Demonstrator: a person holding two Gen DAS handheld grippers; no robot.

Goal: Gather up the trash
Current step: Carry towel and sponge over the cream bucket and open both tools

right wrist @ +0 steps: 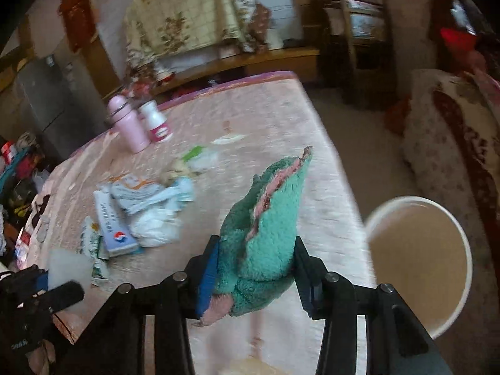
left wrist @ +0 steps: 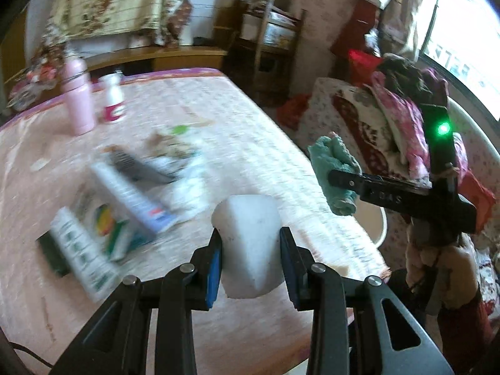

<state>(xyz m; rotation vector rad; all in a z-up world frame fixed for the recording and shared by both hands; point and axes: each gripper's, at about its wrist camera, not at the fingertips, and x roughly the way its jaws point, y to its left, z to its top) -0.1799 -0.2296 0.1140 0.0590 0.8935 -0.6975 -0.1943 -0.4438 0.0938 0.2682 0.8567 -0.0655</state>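
We've got the white foam block [left wrist: 250,247] clamped between the blue pads of our left gripper [left wrist: 251,262], held up over the near part of the pink-covered table [left wrist: 243,118]. Our right gripper [right wrist: 254,265] grips the teal cloth [right wrist: 265,228] with its pink edging, the cloth standing up out of the jaws above the table's right edge. Just off that edge sits the white bucket [right wrist: 465,250], open and tan inside. Back on the table lies the rest of the litter: a heap of cartons and wrappers [right wrist: 137,215], blurred, with crumpled white paper against it. Farther along stand a pink flask [left wrist: 78,100] and a white bottle with a red label [left wrist: 114,98], close together near the far edge.
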